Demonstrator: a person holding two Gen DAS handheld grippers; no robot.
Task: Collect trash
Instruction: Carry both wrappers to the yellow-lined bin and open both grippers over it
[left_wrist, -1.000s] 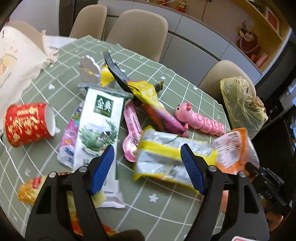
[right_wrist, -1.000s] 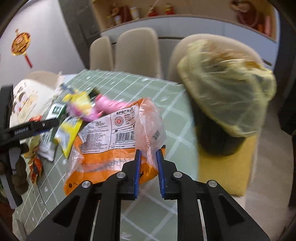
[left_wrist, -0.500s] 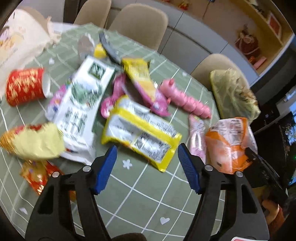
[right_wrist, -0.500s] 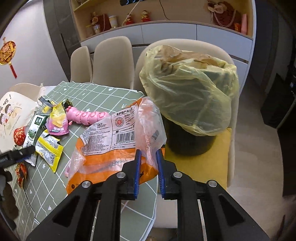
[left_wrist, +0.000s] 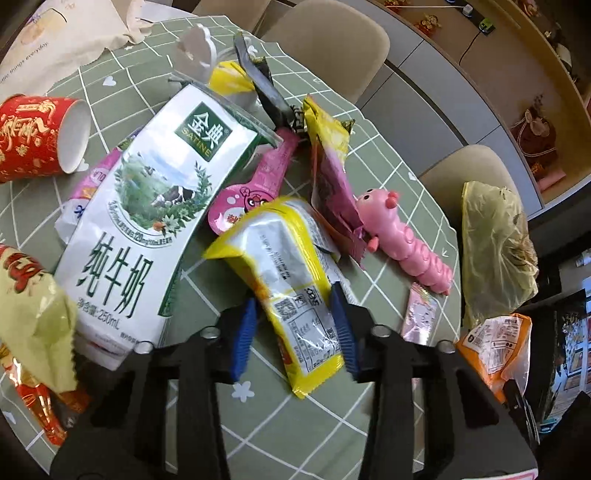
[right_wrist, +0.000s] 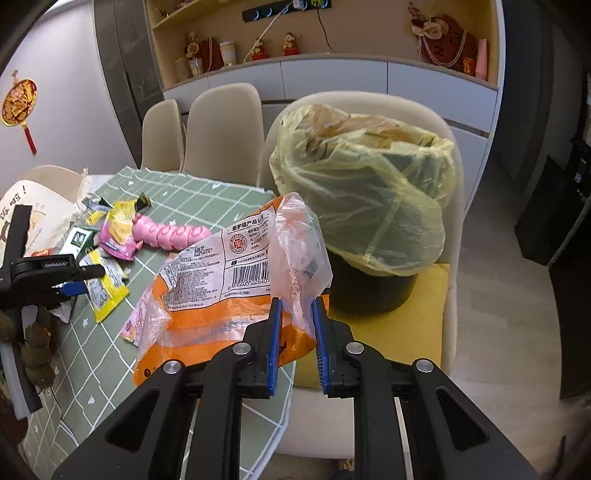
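Note:
My left gripper (left_wrist: 293, 332) has its blue pads against both sides of a yellow and white snack wrapper (left_wrist: 284, 280) on the green checked table (left_wrist: 391, 177). My right gripper (right_wrist: 297, 339) is shut on an orange and clear plastic bag (right_wrist: 221, 288), held over the table edge. The bag also shows in the left wrist view (left_wrist: 495, 347). A bin lined with a yellow bag (right_wrist: 365, 199) stands on a chair just beyond it. A white milk carton (left_wrist: 147, 236), a red paper cup (left_wrist: 40, 138) and several wrappers lie on the table.
A pink caterpillar toy (left_wrist: 402, 236) lies right of the wrapper pile. A small pink sachet (left_wrist: 419, 317) lies near the table edge. A cloth tote bag (left_wrist: 62, 40) sits at the far left. Beige chairs (right_wrist: 225, 129) ring the table.
My left gripper has dropped down and closed its jaws from wide open onto the yellow wrapper. My right gripper has kept hold of the orange bag, with the bin nearer ahead.

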